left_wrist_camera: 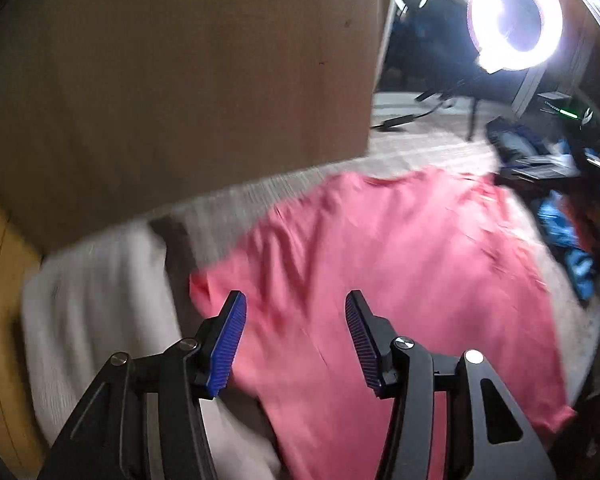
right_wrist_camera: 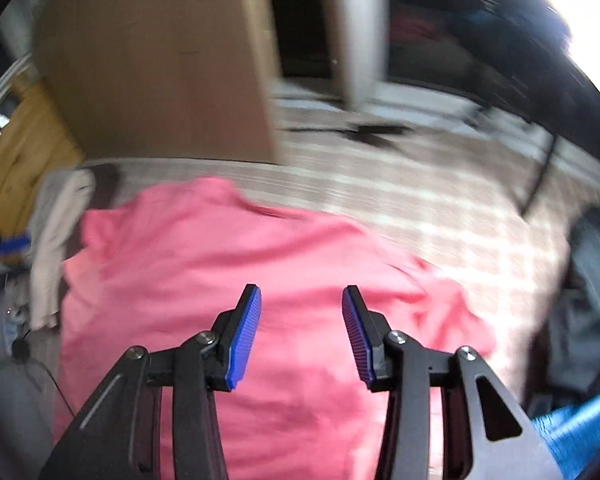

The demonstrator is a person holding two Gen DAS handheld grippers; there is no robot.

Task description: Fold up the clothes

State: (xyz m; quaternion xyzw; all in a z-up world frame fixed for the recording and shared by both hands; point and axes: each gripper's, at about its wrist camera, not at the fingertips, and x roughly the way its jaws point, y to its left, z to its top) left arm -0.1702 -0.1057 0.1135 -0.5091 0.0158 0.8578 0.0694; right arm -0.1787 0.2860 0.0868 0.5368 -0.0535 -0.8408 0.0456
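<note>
Pink shirt [left_wrist_camera: 380, 272] spread flat and lightly wrinkled on striped bedding [right_wrist_camera: 420, 208], beige cloth [left_wrist_camera: 92, 304] at its 9 o'clock. Left gripper [left_wrist_camera: 295, 300] and right gripper [right_wrist_camera: 301, 294] both part-open above the shirt, nothing between jaws.

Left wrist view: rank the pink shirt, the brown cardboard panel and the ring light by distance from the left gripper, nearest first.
From the left gripper, jaws open and empty:
1. Pink cotton shirt, spread directly beneath and ahead of the fingers.
2. Tall brown cardboard panel, upright past the shirt, upper left.
3. Glowing round ring light, far back, upper right.
</note>
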